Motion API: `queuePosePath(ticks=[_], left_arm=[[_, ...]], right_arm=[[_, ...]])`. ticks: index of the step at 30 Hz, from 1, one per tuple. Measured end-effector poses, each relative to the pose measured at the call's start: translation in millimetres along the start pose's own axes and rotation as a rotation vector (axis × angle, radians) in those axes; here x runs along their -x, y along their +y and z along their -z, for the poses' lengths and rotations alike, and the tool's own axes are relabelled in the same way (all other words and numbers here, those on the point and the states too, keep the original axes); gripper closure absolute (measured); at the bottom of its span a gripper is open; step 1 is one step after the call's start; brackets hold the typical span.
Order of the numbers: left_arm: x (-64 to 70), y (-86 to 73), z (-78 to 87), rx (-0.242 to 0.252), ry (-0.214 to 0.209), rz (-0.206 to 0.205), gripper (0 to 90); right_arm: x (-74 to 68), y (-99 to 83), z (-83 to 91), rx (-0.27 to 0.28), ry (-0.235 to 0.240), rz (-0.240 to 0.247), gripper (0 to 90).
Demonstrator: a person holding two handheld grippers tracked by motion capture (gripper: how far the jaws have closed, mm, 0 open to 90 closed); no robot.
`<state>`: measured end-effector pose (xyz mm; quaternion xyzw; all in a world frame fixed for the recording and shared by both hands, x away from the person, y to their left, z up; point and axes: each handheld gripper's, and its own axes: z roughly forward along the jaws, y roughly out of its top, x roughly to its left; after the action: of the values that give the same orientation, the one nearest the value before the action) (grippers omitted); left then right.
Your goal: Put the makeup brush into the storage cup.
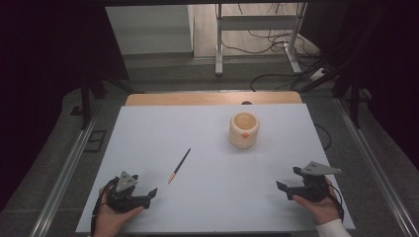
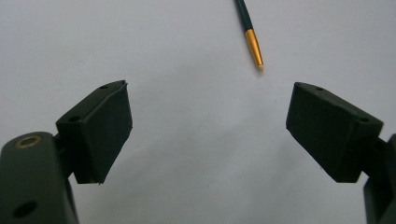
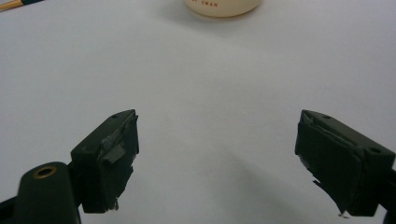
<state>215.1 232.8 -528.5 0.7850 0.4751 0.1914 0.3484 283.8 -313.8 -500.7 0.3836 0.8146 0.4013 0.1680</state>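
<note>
High view: the left tongs (image 1: 150, 193) sit at the lower left of the frame, held low over the white table (image 1: 207, 148), jaws spread and holding nothing. The pen (image 1: 179, 166) lies flat just up and right of them, left of centre, its gold tip toward the tongs and its dark barrel slanting up to the right. The right tongs (image 1: 287, 180) rest at the lower right, also spread and empty. A cream cup (image 1: 244, 129) stands upright right of centre, well apart from the pen.

Left gripper view: both jaws rise wide apart from the bottom corners, bare table between them. The pen (image 2: 251, 39) enters at the top centre, tip pointing down, off the midline toward the right jaw.

Right gripper view: jaws wide apart, one pad showing frayed tape. The cup (image 3: 223, 7) is cut off at the top edge; the pen (image 3: 14, 4) shows at the upper left corner.

Risk, as I judge it: the pen is thin and lies flat, so closing off-centre could roll or flick it away, and coming in too steep could jam the pads on the table.
</note>
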Motion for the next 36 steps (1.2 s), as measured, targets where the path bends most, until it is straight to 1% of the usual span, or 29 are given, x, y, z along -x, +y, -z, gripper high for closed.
queuePosePath(ticks=[5, 13, 18, 22, 27, 36], left_arm=[[1.1, 0.3, 0.5, 0.005, -0.004, 0.003, 14.9], [1.4, 2.4, 0.3, 0.011, -0.017, 0.005, 15.0], [1.2, 3.0, -0.3, 0.007, -0.018, 0.000, 15.0], [0.8, 3.0, 0.5, 0.013, -0.018, 0.008, 15.0], [0.4, 3.4, 0.4, 0.006, -0.015, 0.018, 15.2], [1.4, 4.2, 0.9, -0.003, -0.008, 0.014, 15.6]], right_arm=[[-0.9, -0.3, 0.4, -0.003, -0.007, 0.001, 14.9], [-1.9, -1.4, 0.0, -0.011, -0.006, 0.005, 15.0], [-4.1, -1.9, -0.1, -0.016, -0.008, 0.015, 15.1], [-4.0, -1.8, -0.2, -0.016, -0.009, 0.015, 15.1], [-3.6, -2.1, -0.4, -0.019, -0.010, 0.015, 15.1], [-3.4, -1.9, -1.5, -0.027, -0.015, 0.017, 15.2]])
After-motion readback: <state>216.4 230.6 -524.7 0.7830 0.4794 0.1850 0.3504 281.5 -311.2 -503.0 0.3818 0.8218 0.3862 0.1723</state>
